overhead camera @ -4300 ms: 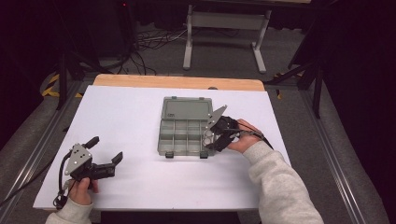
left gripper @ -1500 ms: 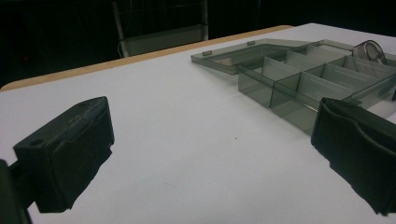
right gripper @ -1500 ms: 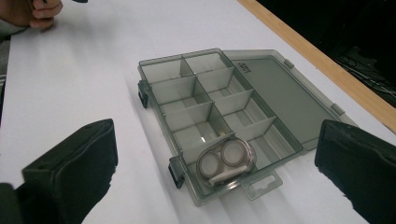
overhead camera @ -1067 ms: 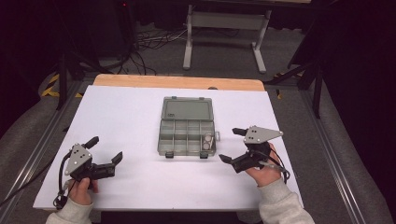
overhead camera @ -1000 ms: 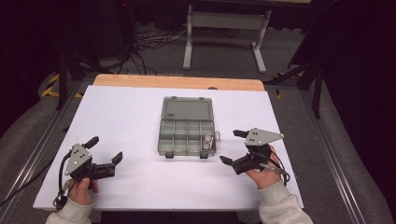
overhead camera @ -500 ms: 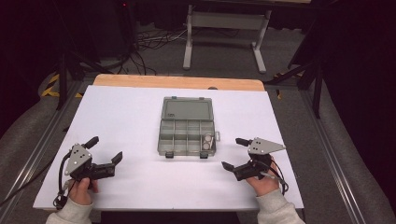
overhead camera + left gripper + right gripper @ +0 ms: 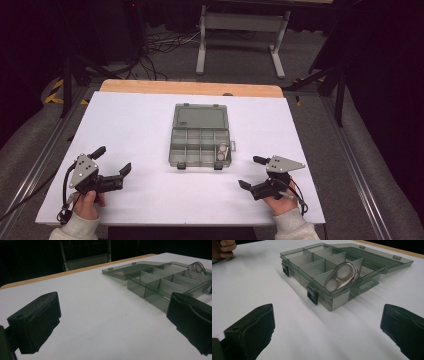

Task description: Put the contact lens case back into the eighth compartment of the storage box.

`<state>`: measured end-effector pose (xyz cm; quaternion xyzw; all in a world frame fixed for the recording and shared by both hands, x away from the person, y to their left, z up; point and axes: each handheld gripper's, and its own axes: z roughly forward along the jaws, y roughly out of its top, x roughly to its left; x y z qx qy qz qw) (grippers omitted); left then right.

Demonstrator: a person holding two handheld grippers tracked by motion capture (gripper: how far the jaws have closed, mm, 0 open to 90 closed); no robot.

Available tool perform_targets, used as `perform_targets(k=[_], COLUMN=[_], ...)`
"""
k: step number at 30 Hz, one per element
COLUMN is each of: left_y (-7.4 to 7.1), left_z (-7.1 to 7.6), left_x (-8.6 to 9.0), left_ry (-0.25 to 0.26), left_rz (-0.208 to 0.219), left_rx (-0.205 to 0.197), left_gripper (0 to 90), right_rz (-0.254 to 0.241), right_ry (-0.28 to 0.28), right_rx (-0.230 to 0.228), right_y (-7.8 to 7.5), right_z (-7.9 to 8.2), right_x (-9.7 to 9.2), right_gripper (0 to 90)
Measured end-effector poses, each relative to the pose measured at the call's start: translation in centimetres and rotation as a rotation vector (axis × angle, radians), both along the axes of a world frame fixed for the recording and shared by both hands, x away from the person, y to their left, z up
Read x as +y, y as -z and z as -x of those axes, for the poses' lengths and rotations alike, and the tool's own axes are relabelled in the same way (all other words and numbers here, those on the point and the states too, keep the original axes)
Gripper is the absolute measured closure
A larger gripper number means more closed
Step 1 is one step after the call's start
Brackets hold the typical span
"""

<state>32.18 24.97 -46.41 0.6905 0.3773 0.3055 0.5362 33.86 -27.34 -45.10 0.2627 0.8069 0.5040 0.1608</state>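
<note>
With both tongs released and empty, organizer box (image 7: 201, 135) sits lid-open ahead of right gripper (image 7: 256, 173), well clear of left gripper (image 7: 109, 163). Metal piece (image 7: 342, 275) (a double-ring part, probably) leans over near-corner compartment rim. Risk: lid fouling on it at closing. Versus earlier: right gripper pulled back off box; left unmoved.

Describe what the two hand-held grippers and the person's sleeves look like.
Both are black, each with two blocky jaws. The left hand-held gripper carries a grey three-cornered plate on top and trails a black cable that loops near the wrist. The right hand-held gripper has the same grey plate and a thin cable running back over the hand. The person wears light grey sleeves with ribbed cuffs.
</note>
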Motion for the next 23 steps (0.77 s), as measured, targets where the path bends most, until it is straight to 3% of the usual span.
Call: perform_targets(k=[23], left_y=[0.02], left_z=[-0.04], left_x=[-0.06], left_ry=[0.001], left_rz=[-0.005], left_rx=[0.0], left_gripper=[0.2], right_rz=[-0.055], right_ry=[0.043], right_rx=[-0.024], right_y=[0.16], right_z=[0.01], right_x=[-0.59], right_gripper=[0.1])
